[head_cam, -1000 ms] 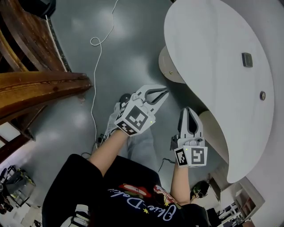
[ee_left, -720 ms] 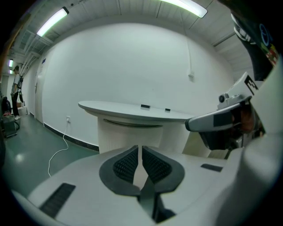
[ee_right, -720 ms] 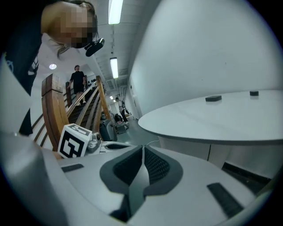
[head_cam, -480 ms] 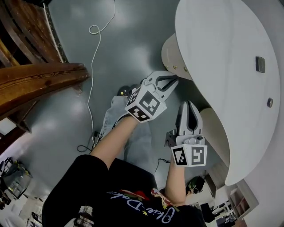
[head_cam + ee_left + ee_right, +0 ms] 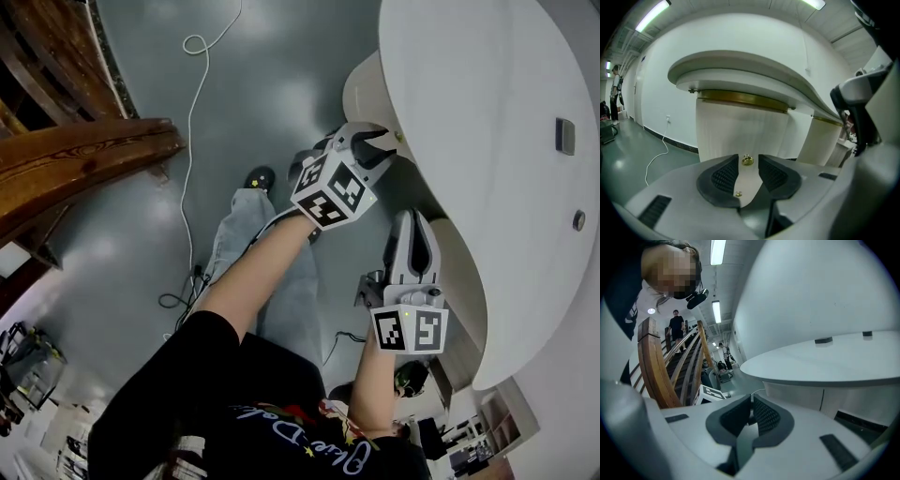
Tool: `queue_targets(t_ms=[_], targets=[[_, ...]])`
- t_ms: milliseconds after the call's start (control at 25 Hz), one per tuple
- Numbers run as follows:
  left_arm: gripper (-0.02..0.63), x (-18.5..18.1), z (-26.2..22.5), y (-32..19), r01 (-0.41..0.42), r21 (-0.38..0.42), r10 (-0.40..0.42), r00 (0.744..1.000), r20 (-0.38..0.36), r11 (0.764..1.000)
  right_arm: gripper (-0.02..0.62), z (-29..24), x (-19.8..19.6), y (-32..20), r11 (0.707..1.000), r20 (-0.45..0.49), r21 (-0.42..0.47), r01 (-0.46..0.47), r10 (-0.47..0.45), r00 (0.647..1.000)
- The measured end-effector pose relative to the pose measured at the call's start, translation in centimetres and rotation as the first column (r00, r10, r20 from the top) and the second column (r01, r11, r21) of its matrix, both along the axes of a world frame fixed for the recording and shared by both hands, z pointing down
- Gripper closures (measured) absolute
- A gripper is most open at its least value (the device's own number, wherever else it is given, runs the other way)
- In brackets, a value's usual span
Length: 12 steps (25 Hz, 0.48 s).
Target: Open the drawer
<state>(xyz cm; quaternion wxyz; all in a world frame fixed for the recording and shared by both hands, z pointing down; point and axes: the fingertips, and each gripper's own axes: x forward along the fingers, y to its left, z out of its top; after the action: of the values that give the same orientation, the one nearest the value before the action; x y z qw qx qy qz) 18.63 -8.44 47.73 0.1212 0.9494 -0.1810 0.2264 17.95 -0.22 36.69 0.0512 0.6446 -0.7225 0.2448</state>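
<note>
A cream drawer pedestal (image 5: 361,89) stands under the curved white tabletop (image 5: 487,112). In the left gripper view its front (image 5: 740,131) fills the middle, with a round brass knob (image 5: 747,160) and a smaller brass knob (image 5: 738,193) below it. My left gripper (image 5: 382,142) is right at the pedestal, and its jaws have just been opening. Seen along my left gripper (image 5: 749,171), the brass knob shows in the gap between the dark pads, which do not press on it. My right gripper (image 5: 413,223) hangs lower beside the table edge, and my right gripper (image 5: 751,414) is shut on nothing.
A wooden staircase rail (image 5: 75,159) runs along the left. A white cable (image 5: 192,94) trails over the grey floor. The person's leg (image 5: 272,272) and a shoe (image 5: 256,177) lie below the left arm. Two small dark fittings (image 5: 564,136) sit on the tabletop.
The left gripper has travelled up and right in the head view to the pedestal, and its jaws went from shut to open. The right gripper sank slightly.
</note>
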Motion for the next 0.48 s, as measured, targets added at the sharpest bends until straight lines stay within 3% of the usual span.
queue_targets(t_ms=[480], targets=[[0.481, 2.9, 3.5, -1.3, 0.022, -0.012, -0.021, 0.998, 0.06, 1.0, 0.592, 1.0, 0.8, 0.8, 0.999, -0.005, -0.03, -0.025, 0.025, 1.0]])
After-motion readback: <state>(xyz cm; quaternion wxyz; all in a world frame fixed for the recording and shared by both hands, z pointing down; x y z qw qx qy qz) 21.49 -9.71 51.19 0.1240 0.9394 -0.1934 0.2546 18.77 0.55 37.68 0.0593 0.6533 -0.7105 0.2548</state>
